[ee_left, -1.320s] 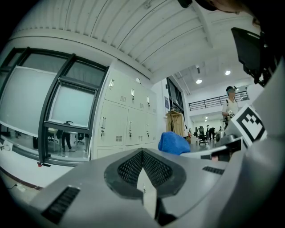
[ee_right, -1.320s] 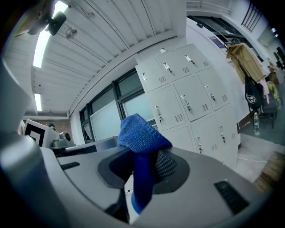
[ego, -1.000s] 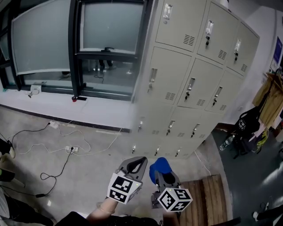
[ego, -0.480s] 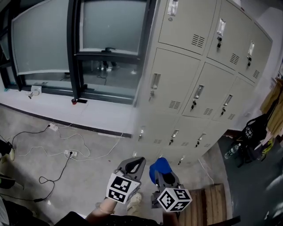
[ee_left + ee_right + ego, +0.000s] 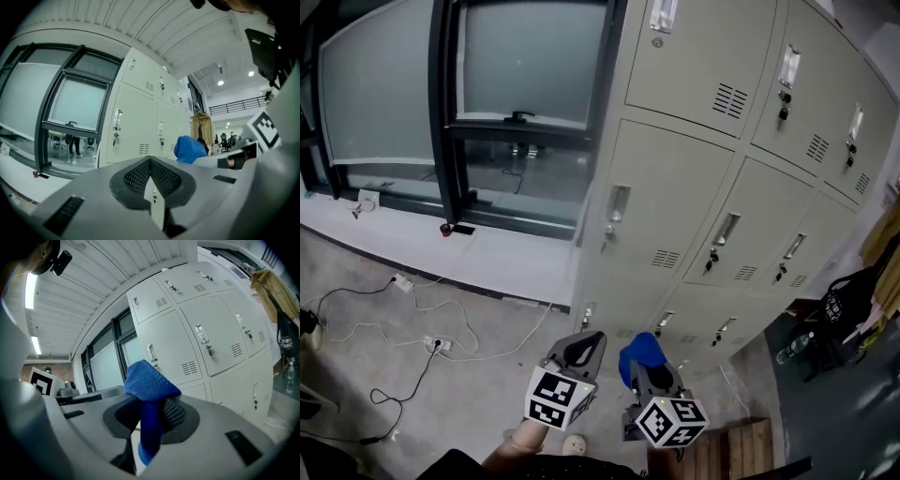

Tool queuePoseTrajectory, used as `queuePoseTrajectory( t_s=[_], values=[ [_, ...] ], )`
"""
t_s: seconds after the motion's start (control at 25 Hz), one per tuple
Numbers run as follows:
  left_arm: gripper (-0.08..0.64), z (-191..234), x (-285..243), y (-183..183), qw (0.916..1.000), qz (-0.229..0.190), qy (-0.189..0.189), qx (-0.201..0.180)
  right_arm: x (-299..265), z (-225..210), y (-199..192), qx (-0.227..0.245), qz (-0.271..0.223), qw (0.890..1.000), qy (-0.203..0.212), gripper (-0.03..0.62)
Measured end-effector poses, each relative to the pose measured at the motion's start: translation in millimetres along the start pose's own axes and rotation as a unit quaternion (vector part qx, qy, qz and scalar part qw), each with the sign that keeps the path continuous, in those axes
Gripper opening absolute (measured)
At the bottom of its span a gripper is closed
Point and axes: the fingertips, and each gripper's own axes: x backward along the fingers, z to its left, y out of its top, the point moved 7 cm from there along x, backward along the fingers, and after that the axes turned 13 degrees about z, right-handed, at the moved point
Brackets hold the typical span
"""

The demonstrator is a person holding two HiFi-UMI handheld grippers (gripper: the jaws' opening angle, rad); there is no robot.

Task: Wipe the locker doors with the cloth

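Note:
A bank of beige metal lockers fills the upper right of the head view, its doors fitted with handles, keys and vent slots. My right gripper is shut on a blue cloth, which bunches up above the jaws; the blue cloth hangs down between the jaws in the right gripper view. My left gripper sits just left of it, shut with nothing between its jaws. Both are held low, short of the lockers ahead, which also show as lockers in the right gripper view.
A dark-framed window and a white sill stand left of the lockers. Cables and a power strip lie on the grey floor. A wooden bench is at lower right, with bags and hanging coats further right.
The view has moved closer to the lockers, which now look larger and fill more of the frame. Both grippers keep their places, the cloth still held.

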Motion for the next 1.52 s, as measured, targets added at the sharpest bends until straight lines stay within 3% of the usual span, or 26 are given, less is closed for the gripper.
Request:
queuePoseTrajectory(
  t_s=[0.36,0.68,0.88,1.28,1.52],
  values=[
    [0.006,28.1,-69.9,15.7,1.0000,0.002,-0.001,0.006,-57.7,-44.2,27.0,0.002,0.010,1.000,0.010,0.087],
    [0.006,50.1,-86.2,31.1,0.9995,-0.009,0.029,-0.001,-79.3,-52.9,39.2,0.010,-0.019,0.999,0.044,0.087],
    [0.006,58.6,-79.0,45.9,0.9992,-0.031,0.024,0.009,-82.1,-43.5,64.0,0.019,-0.071,0.994,0.086,0.087],
    [0.006,79.8,-90.0,122.9,0.9950,-0.087,-0.003,-0.050,-92.0,-46.3,165.7,0.037,-0.132,0.983,0.120,0.087],
    [0.006,102.4,-94.9,182.5,0.9899,-0.105,-0.007,-0.094,-113.5,-27.6,237.1,0.047,-0.122,0.981,0.141,0.087]
  ],
)
